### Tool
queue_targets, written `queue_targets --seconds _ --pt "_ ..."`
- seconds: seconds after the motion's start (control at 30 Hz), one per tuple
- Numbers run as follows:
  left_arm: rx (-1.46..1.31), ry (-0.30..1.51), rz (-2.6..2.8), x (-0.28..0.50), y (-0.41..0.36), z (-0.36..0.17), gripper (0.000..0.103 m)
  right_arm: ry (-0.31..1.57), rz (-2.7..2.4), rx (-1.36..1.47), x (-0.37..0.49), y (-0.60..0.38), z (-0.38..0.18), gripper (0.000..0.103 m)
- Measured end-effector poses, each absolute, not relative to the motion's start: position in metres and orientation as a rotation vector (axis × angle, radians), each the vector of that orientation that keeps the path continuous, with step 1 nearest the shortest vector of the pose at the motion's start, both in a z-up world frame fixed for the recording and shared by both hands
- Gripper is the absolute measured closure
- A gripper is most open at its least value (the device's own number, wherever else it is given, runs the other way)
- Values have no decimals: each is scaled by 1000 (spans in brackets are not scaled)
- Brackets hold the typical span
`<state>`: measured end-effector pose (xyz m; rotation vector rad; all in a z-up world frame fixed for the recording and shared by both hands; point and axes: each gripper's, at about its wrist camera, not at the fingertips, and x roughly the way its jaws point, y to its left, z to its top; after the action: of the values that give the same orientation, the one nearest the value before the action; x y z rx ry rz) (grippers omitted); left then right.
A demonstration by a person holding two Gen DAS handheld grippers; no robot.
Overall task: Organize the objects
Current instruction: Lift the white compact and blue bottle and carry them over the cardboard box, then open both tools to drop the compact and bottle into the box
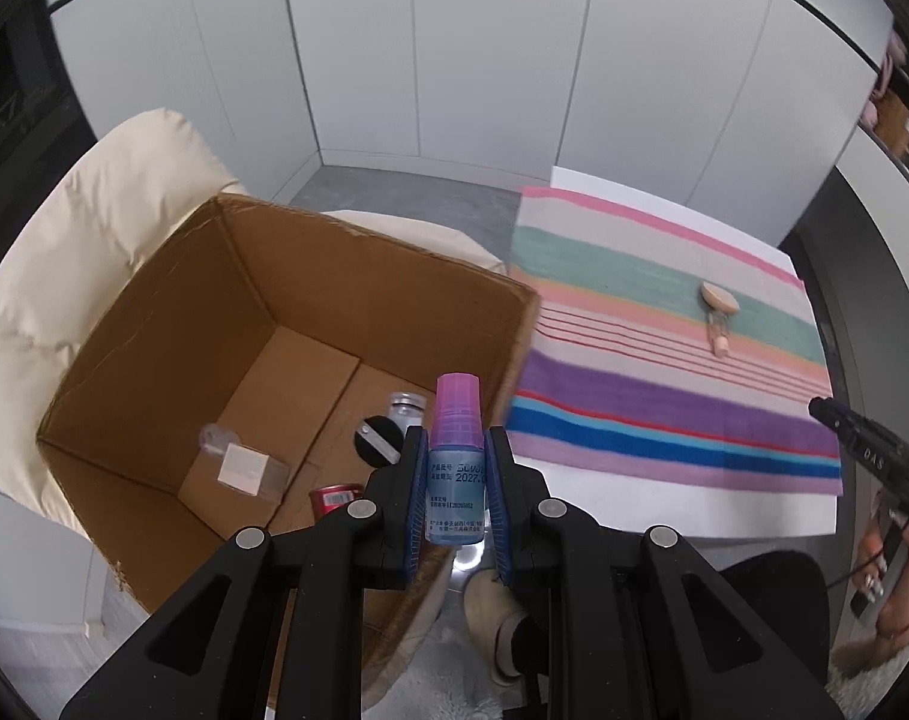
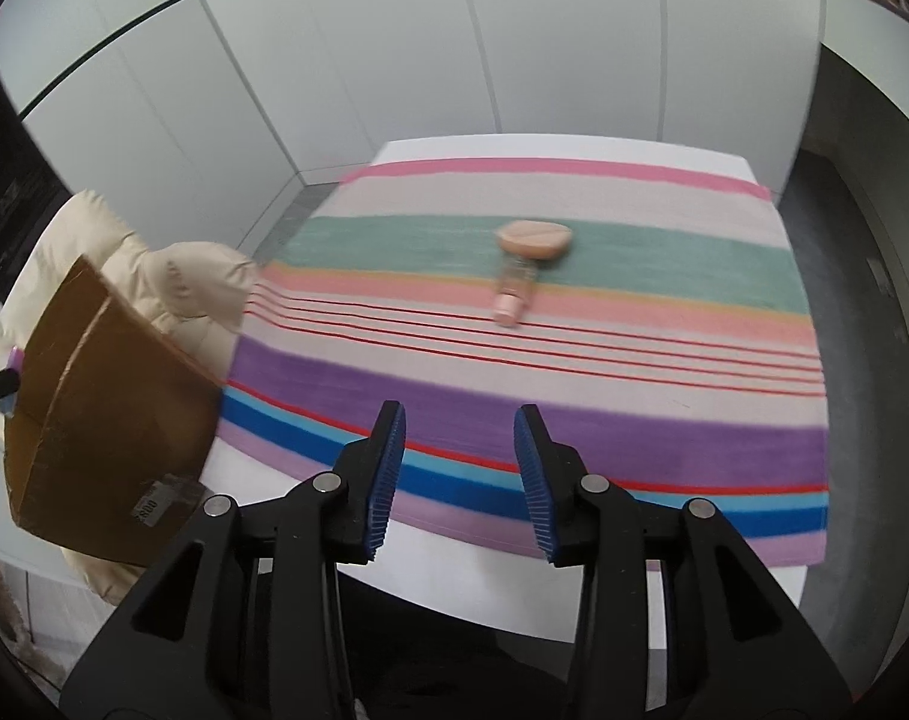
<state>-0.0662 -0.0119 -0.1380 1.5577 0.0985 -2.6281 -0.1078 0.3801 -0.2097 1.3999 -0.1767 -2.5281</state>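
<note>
Cardboard box is the landmark: it sits open-topped on a cream cushioned chair, just beside the near-left edge of the table. The left gripper hangs above the box's near-right corner, its blue-padded fingers pressed tight against both sides of a small blue spray bottle with a pink translucent cap, held upright with the cap pointing away from the camera.

On the floor of the box lie a clear bottle with a white label, a round black lid, a clear jar with a metal-coloured top and a red item partly hidden behind the left gripper.

To the right of the box, a striped cloth in pink, green, purple and blue covers most of the table. On its green and salmon stripes, well apart from the box, lies a peach-coloured round disc, and touching it on the near side a small pink bottle on its side; both are blurred.

The right gripper hovers over the cloth's near edge, to the right of the box. Its fingers stand apart with only the cloth showing between them, gripping nothing. In the left wrist view, a person's hand holds it at the far right.
</note>
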Motion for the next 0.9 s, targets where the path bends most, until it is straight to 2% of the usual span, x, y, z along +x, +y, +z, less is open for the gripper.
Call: queue_targets --seconds 0.47,0.9 --pt "1544 130 -2568 -59 -43 -141 83 -15 -2405 1327 -99 283 -185 64" --pt "1496 196 -2434 -31 -111 -148 83 149 -2245 1164 -77 165 -141 64"
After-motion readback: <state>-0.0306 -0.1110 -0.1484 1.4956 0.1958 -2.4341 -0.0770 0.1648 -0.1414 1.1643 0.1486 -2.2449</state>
